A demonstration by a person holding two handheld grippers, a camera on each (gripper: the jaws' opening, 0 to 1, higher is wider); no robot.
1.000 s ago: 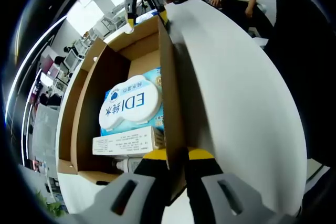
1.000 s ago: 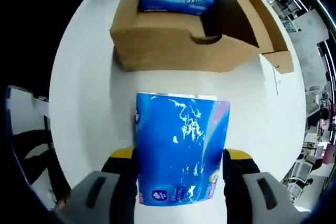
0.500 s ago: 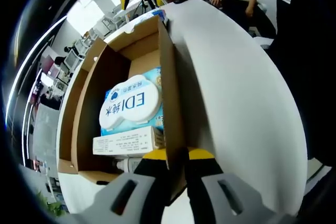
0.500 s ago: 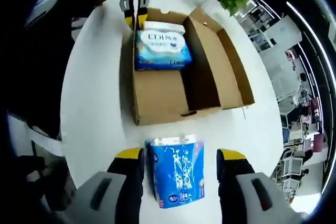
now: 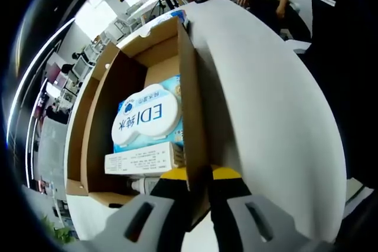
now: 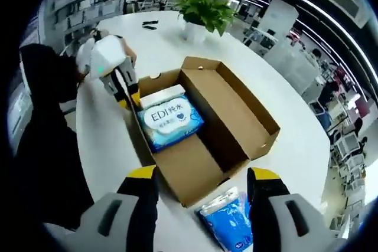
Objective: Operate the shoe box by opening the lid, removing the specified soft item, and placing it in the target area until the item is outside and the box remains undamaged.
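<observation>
white table (image 6: 295,146) in an open office, potted plant (image 6: 204,13) at its far side. shoe box (image 6: 204,131), lid open, long axis running away from the right gripper (image 6: 204,184) toward the left gripper (image 6: 127,90). wipes pack (image 6: 170,119) inside. blue soft pack (image 6: 227,219) on the table between the wide-open, empty right jaws, partly cut off. left gripper (image 5: 198,175) clamps the box wall.

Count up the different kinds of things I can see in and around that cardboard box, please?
Cardboard shoe box: 1
Wet-wipe pack marked EDI: 1
White carton beside it in the box: 1
Blue soft pack on the table: 1
Potted plant: 1
Hand-held grippers: 2, left and right
Total: 7
</observation>
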